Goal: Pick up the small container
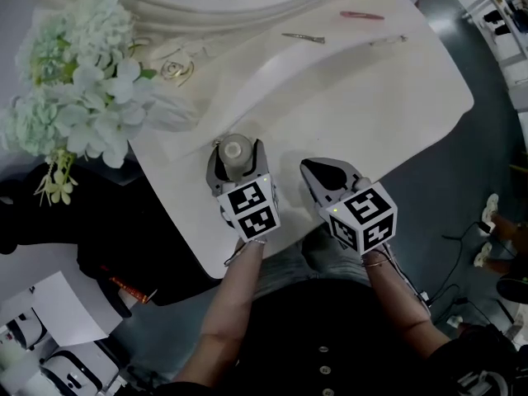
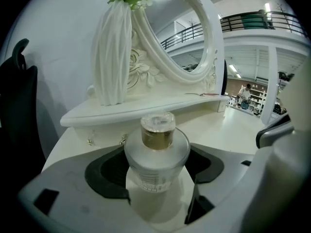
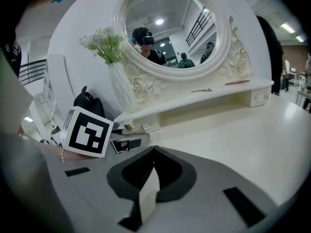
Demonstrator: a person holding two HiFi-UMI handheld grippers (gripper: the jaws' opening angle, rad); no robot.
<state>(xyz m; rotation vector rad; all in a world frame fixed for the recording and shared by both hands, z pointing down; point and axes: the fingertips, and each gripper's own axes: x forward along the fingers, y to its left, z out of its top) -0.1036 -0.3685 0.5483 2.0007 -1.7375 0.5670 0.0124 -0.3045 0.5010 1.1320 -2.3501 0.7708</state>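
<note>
The left gripper (image 1: pixel 238 162) has its fingers clamped on the small container (image 2: pixel 156 152) near the 7 o'clock edge of the white worktop (image 1: pixel 371 114). The grasp looks made, and the lift apparently is yet to come. The container is a squat frosted jar with a gold collar and clear cap, standing upright. At its 3 o'clock the right gripper (image 1: pixel 315 170) hovers, fingers pressed together on nothing.
</note>
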